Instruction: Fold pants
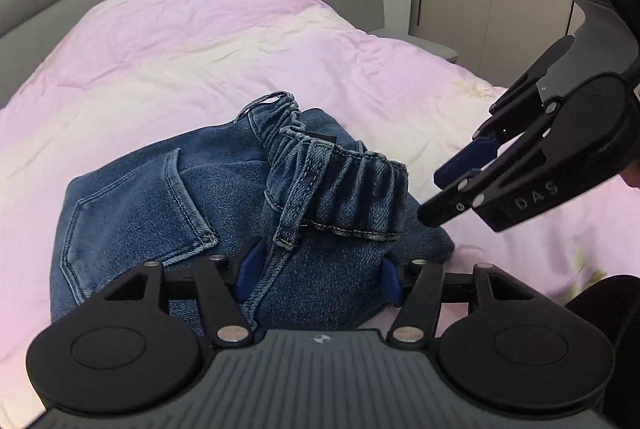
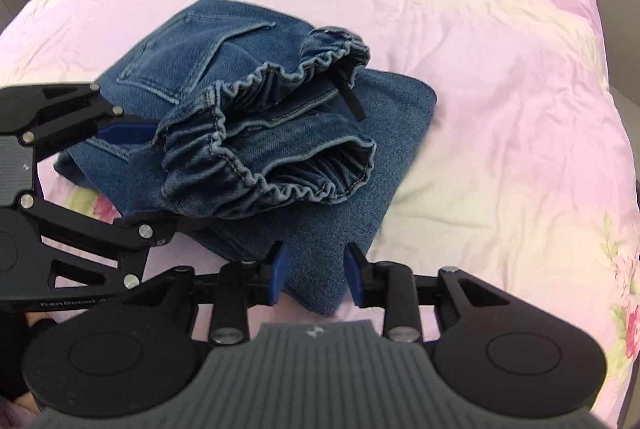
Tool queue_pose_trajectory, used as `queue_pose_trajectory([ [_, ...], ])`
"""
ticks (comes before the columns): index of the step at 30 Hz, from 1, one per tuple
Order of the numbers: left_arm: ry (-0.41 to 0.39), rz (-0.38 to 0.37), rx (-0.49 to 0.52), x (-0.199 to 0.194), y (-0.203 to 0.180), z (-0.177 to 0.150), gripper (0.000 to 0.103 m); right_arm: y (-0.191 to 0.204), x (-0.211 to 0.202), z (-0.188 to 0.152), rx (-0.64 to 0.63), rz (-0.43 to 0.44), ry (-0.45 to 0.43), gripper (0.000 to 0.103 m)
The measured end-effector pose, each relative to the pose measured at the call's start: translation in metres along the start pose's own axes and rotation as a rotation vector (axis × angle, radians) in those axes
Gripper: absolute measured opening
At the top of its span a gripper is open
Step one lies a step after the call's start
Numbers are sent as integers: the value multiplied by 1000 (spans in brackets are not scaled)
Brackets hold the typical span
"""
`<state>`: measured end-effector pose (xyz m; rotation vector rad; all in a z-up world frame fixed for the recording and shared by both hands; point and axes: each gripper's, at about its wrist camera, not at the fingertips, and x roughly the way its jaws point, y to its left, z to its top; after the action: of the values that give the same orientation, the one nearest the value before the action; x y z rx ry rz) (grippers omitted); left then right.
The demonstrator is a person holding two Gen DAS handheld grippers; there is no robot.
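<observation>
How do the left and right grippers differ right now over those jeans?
The left gripper is spread wide, straddling the bunched jeans below the elastic waistband; the right gripper is open more narrowly. The left sits against the denim; the right, in the left view, hangs beside the pile, apparently not touching. Both are black with blue pads, and neither is clamped on cloth.

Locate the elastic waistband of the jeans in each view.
Left wrist: waistband right of centre, just beyond the left claw.
Right wrist: waistband left of centre, atop the folded jeans, beside the left claw.
Shared landmark: back pocket.
</observation>
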<state>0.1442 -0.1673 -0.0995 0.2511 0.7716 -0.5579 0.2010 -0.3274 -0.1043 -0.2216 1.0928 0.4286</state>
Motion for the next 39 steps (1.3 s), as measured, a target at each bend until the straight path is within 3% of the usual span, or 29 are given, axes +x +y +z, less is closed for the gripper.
queue_pose_trajectory([
  [5,-21,-79,1,-17,9,-8,78,-4,-19,6,44,-7,-37,30],
  [8,-37,-198,-65,-27,16,-6,84,-8,-30,14,76,-2,-61,30],
  [10,-33,-212,-92,-33,25,-7,84,-10,-34,20,120,33,-79,30],
  [13,-28,-182,-76,-43,42,-8,84,-14,-35,31,220,109,-95,31],
  [16,-15,-99,-25,-49,62,-10,84,-21,-22,44,349,187,-102,37],
  [22,112,11,46,-47,105,-36,84,-37,37,62,565,206,-54,43],
  [26,182,38,32,-40,128,-58,85,-51,78,62,719,268,-1,45],
  [27,193,34,13,-40,133,-63,85,-52,84,60,749,270,8,42],
  [28,203,26,-3,-39,136,-67,86,-51,87,60,745,250,21,23],
  [33,204,50,48,-34,130,-72,88,-38,50,64,679,257,-61,6],
  [35,211,69,69,-31,128,-73,77,-29,20,69,676,316,-116,5],
  [37,212,102,89,-32,128,-75,54,-16,-9,71,655,334,-167,5],
  [39,218,104,75,-36,133,-75,46,-5,-27,64,645,323,-193,5],
])
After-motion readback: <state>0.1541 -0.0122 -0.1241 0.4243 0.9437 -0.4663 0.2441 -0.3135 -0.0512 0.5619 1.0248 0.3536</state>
